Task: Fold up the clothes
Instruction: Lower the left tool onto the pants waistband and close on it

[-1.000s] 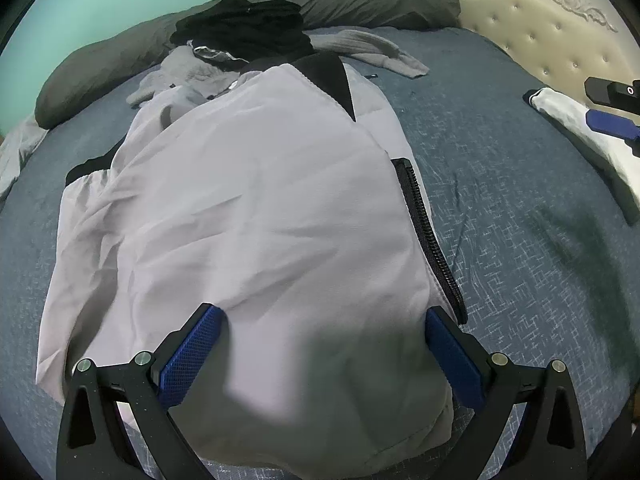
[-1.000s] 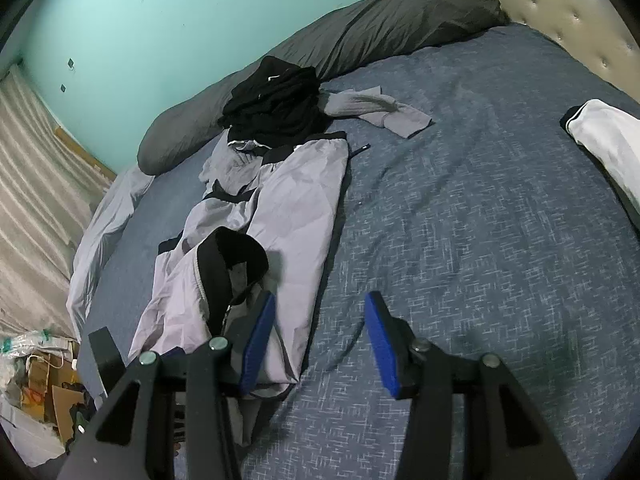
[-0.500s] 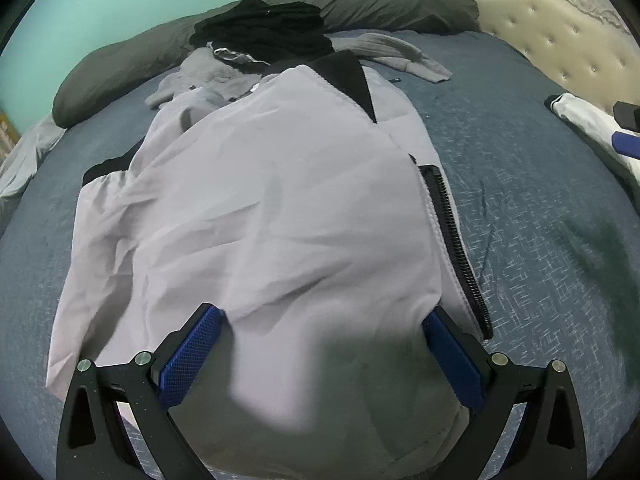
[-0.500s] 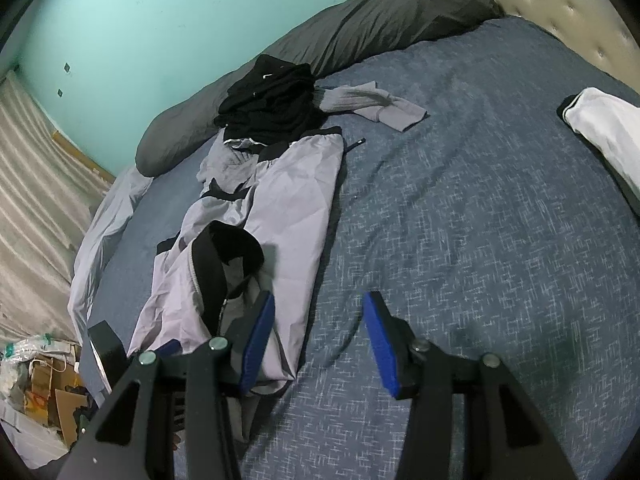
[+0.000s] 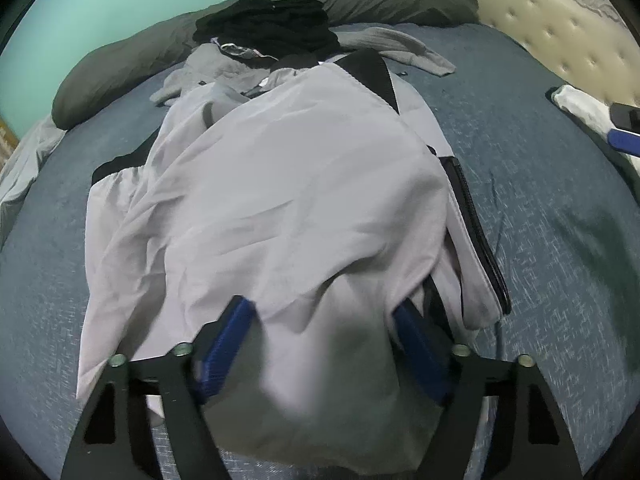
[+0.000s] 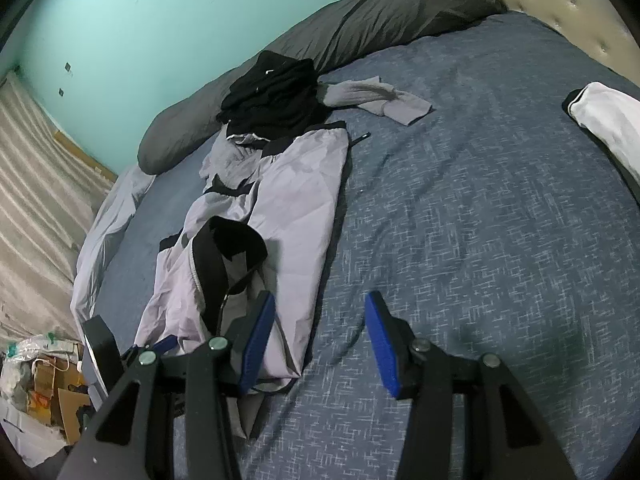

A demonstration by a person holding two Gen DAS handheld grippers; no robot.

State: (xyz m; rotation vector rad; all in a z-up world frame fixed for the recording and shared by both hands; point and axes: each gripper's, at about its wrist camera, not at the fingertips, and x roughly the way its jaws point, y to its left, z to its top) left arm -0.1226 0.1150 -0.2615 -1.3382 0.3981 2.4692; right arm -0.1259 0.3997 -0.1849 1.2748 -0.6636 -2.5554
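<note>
Left wrist view – left gripper [image 5: 320, 344] jaws closing around a bunched near end of the grey jacket [image 5: 280, 200], pads not yet pinching | advice: gather every layer before lifting, keep the black zipper edge aligned | right gripper [image 6: 320, 340] half open, empty, over the bed [image 6: 480, 220] | jacket: pale, thin, creased, black trim, lying lengthwise on the blue bed.

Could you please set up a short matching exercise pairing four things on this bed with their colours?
Things:
1. jacket
2. clothes pile
3. bedsheet
4. headboard

Colours:
A. black
B. cream
C. light grey with black trim
D. blue

Pairs: 1-C, 2-A, 3-D, 4-B
</note>
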